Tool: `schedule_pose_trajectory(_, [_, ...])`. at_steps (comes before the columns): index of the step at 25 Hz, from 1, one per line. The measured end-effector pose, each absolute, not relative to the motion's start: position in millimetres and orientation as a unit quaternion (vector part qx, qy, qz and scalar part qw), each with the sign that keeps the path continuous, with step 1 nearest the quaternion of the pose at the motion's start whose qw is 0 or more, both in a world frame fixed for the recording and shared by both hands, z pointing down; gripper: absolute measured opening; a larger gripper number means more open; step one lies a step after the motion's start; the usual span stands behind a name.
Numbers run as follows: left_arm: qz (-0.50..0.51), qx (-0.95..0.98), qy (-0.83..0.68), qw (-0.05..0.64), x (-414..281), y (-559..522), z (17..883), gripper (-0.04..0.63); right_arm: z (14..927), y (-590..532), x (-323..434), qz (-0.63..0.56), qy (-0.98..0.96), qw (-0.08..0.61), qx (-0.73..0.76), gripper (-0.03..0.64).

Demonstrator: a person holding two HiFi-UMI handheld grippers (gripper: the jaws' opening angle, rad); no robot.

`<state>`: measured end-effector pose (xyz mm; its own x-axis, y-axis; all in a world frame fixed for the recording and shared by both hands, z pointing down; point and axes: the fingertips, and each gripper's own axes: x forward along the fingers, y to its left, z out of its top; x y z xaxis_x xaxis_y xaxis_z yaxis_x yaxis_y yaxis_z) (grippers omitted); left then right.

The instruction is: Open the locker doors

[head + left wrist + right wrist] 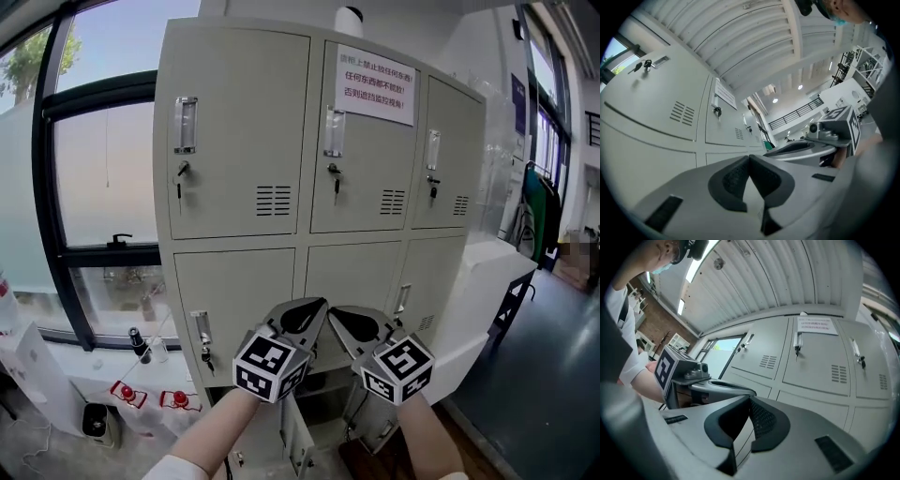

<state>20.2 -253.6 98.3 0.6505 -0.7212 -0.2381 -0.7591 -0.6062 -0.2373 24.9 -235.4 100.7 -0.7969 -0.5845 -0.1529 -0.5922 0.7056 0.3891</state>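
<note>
A grey metal locker [234,56] fills the head view, three columns wide. Its top-row doors, left [234,112], middle [366,178] and right [455,141], are closed, each with a key [181,172] hanging in its lock. The middle-row doors [234,291] are closed too. Below my hands, a bottom door [295,436] looks ajar. My left gripper [317,304] and right gripper [336,311] are side by side in front of the middle column, both shut and holding nothing. The pads meet in the left gripper view [749,157] and the right gripper view [750,399].
A white paper notice [375,84] is stuck on the top middle door. A large window [103,187] is on the left, with a bottle [139,345] and red items [127,392] on the floor below it. A white counter [487,272] adjoins the locker's right side.
</note>
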Motion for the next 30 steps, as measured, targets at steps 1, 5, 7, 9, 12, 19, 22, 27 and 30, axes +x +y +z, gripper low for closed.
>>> schedule_pose_trajectory(1, [0.066, -0.891, 0.417, 0.169, 19.0, -255.0, 81.8, 0.000, 84.9, -236.9, 23.9, 0.227, 0.920, 0.009, -0.320, 0.009])
schedule_pose_trajectory(5, [0.089, -0.876, 0.427, 0.204, 14.6, -258.0, 16.8, -0.001, 20.9, -243.1, 22.0, 0.272, 0.905, 0.017, -0.327, 0.009])
schedule_pose_trajectory(7, [0.100, -0.869, 0.433, 0.216, 11.3, -259.0, -14.3, 0.000, -10.2, -245.9, 21.5, 0.293, 0.896, 0.023, -0.332, 0.009])
schedule_pose_trajectory(9, [0.107, -0.862, 0.440, 0.226, 8.1, -261.2, -43.9, 0.000, -38.9, -249.6, 20.6, 0.309, 0.890, 0.025, -0.333, 0.009])
schedule_pose_trajectory(12, [0.117, -0.853, 0.451, 0.233, 4.5, -265.3, -88.5, 0.000, -78.1, -263.3, 22.4, 0.306, 0.890, 0.029, -0.338, 0.009])
schedule_pose_trajectory(19, [0.133, -0.836, 0.487, 0.215, -9.2, -287.0, -150.8, 0.000, -150.6, -314.2, 33.7, 0.249, 0.904, 0.059, -0.343, 0.008])
schedule_pose_trajectory(22, [0.107, -0.827, 0.503, 0.228, -10.5, -295.9, -155.0, 0.000, -169.3, -333.3, 34.3, 0.187, 0.921, 0.073, -0.333, 0.017])
schedule_pose_trajectory(27, [0.105, -0.828, 0.507, 0.214, -19.8, -303.6, -162.8, 0.000, -191.2, -365.4, 26.3, 0.138, 0.922, 0.058, -0.357, 0.066])
schedule_pose_trajectory(30, [0.100, -0.833, 0.504, 0.206, -24.9, -308.1, -165.3, 0.000, -189.2, -381.8, 15.7, 0.111, 0.925, 0.035, -0.362, 0.086])
